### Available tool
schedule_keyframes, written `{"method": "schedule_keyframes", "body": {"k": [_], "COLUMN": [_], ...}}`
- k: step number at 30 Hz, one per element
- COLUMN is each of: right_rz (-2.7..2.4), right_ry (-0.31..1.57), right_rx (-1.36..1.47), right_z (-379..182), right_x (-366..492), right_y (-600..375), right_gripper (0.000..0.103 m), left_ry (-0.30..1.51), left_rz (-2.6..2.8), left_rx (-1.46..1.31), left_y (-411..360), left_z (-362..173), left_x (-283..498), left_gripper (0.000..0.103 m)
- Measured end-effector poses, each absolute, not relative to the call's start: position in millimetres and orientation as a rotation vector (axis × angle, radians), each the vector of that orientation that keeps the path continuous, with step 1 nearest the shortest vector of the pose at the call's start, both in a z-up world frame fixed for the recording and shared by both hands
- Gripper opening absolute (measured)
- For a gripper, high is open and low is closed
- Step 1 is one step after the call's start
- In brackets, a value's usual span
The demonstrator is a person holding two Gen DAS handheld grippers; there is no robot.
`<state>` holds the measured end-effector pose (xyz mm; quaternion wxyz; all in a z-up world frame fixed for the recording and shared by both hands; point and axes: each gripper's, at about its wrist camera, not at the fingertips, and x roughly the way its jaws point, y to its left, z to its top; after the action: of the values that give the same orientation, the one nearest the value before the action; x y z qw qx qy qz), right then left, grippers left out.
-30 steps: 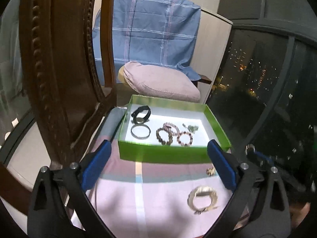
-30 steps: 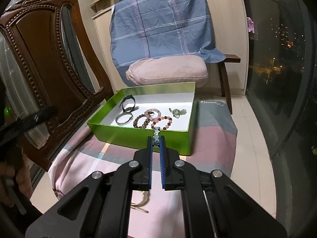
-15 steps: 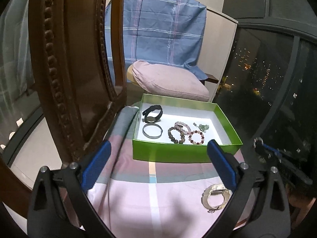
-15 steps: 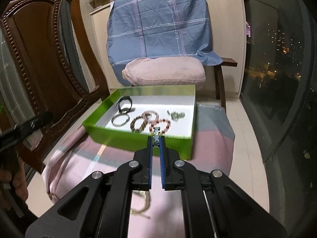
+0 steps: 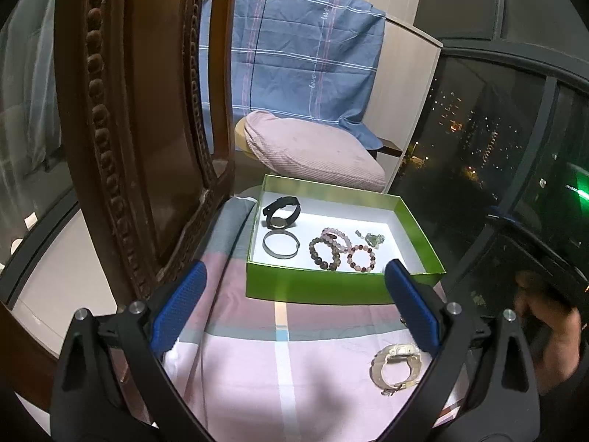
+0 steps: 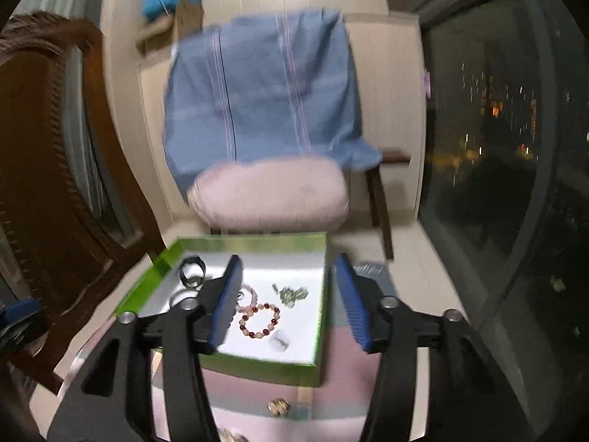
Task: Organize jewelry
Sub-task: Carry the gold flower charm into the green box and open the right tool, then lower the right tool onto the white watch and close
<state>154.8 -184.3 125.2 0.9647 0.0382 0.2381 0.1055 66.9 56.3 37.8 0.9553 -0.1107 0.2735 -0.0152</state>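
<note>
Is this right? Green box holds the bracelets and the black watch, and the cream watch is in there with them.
Not quite. The cream watch lies outside the green box, on the pink cloth in front of it, as the left wrist view shows. The bracelets and the black watch are in the box.

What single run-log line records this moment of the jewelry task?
left gripper: open, empty | right gripper: jaws just opened, nothing between | green box: holds bracelets | white watch: on cloth, outside box
</note>
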Motion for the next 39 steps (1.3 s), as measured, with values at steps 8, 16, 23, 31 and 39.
{"method": "schedule_keyframes", "body": {"k": [8, 16, 23, 31, 39], "right_rz": [0.209, 0.240, 0.270, 0.324, 0.370], "right_ry": [0.491, 0.506, 0.533, 0.699, 0.857], "right_rx": [0.164, 0.129, 0.119, 0.037, -0.067], "right_z": [106.0, 101.1, 98.7, 66.1, 13.7], "right_x": [79.5, 78.0, 78.1, 81.8, 79.9], "right_y": [-229.9, -231.2, -222.9, -182.9, -115.1], "right_gripper": [0.066, 0.066, 0.066, 0.066, 0.066], "left_ry": [0.593, 0.649, 0.692, 0.661, 0.626], "left_rz": [-0.075, -0.141, -0.161, -0.094, -0.038], "left_rx": [-0.147, -0.049, -0.002, -0.061, -0.108], "left_y": [32.7, -5.1, -22.9, -2.4, 22.7], "left_z": [27.9, 9.0, -7.4, 2.7, 14.9], "left_x": [64.5, 62.1, 64.3, 66.8, 69.3], "left_gripper": [0.096, 0.096, 0.096, 0.096, 0.096]}}
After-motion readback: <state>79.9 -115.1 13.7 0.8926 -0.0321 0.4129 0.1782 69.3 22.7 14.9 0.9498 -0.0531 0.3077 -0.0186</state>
